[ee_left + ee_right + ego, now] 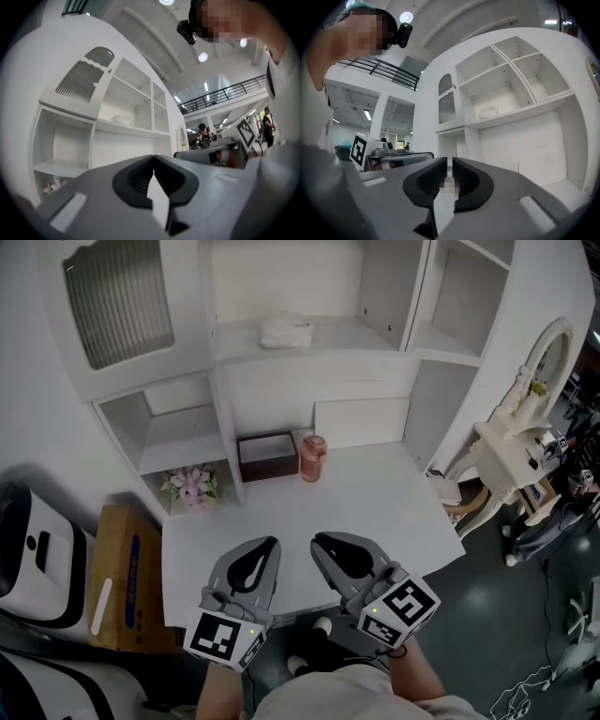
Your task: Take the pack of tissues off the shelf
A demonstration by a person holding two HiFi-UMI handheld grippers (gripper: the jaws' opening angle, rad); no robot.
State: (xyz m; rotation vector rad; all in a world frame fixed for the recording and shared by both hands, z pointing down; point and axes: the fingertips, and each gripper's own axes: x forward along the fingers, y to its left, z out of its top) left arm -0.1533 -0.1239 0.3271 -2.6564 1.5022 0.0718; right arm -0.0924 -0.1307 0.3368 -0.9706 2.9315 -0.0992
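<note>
The left gripper (153, 161) has its jaws brought together, the tips meeting with nothing between them, and the right gripper (450, 165) stands only a narrow slit apart, likewise empty. Both are held low at the near edge of the white desk (394, 512), side by side, pointing toward the far shelf unit (309, 371). On the desk, far from the grippers and against the back panel, sit an open brown box (267, 456) and, just to its right, a small pink jar (313, 457); pink flowers (192, 486) fill the low cubby to the left. The pack of tissues (286, 331) lies higher and farther, on the middle shelf above the desk, left of centre in its compartment and well apart from both grippers, so the reach has not yet begun. It looks like a white, rumpled, film-wrapped bundle: probably very light and soft, yielding under the pads, with a wrapper that may be slick. A hold across its middle, with the jaws set wide enough to straddle it and closed until the pack compresses a little, seems safest; a pinch on a loose corner of wrap could slip or tear. There is little risk of damage, though a careless push could slide it deeper into the shelf. No brand or label can be read on the pack. The only clear print is the black-and-white square markers on the gripper cubes, and a blue strip on the cardboard box (127, 577) at the near left is too small to read.
</note>
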